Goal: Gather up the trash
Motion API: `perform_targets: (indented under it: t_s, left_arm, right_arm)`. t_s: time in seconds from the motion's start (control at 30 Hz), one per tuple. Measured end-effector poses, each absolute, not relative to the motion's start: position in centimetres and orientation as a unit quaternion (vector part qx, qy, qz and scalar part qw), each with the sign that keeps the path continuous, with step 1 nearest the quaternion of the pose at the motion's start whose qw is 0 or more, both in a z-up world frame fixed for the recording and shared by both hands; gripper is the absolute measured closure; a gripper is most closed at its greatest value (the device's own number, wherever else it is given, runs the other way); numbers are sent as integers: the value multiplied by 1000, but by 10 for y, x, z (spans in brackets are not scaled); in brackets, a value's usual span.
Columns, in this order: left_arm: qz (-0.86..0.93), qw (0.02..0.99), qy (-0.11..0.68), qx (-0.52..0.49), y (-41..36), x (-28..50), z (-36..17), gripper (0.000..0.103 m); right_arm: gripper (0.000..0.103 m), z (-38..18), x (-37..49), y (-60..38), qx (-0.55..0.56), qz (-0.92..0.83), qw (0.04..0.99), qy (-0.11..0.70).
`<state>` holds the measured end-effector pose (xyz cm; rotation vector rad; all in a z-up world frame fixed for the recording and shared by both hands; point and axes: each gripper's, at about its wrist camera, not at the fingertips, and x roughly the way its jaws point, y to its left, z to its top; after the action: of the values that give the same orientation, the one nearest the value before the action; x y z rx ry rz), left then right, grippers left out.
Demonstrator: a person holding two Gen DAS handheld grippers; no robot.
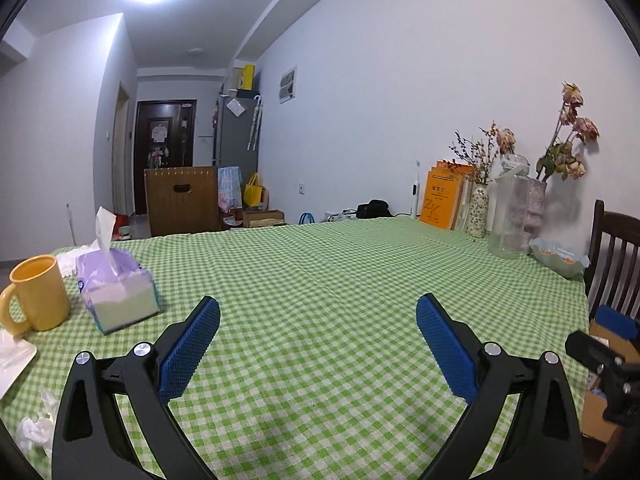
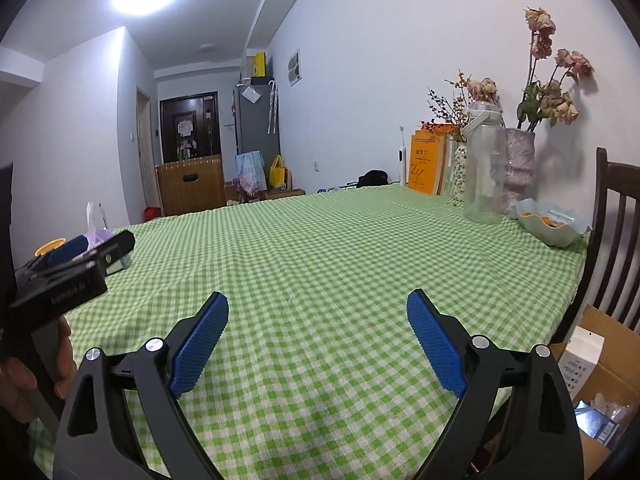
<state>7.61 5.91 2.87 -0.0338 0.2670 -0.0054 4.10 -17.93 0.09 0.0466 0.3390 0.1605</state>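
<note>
Crumpled white tissue [image 1: 34, 428] lies on the green checked tablecloth [image 1: 320, 280] at the lower left of the left wrist view, left of my left gripper [image 1: 318, 312]. More white paper [image 1: 70, 258] lies behind the yellow mug. My left gripper is open and empty above the cloth. My right gripper [image 2: 318, 308] is open and empty over the table's middle. The left gripper also shows in the right wrist view [image 2: 76, 256] at the left edge, held by a hand.
A yellow mug [image 1: 38, 294], a purple tissue pack [image 1: 116, 292] and a white plate [image 1: 14, 364] stand at the left. A clear bottle [image 2: 484, 168], vases with dried flowers [image 2: 518, 168], orange books [image 2: 426, 164] and a green bowl [image 2: 554, 222] stand at the right. A dark chair [image 2: 616, 240] and cardboard box [image 2: 600, 380] are beside the table.
</note>
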Motion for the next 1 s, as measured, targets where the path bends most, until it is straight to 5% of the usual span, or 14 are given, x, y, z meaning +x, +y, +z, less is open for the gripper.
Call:
perform_targets:
  t_s: [1.0]
  left_arm:
    - [31,989,146,1,53,74,28,8]
  right_arm:
    - [16,3,39,-189,38,80,982,167]
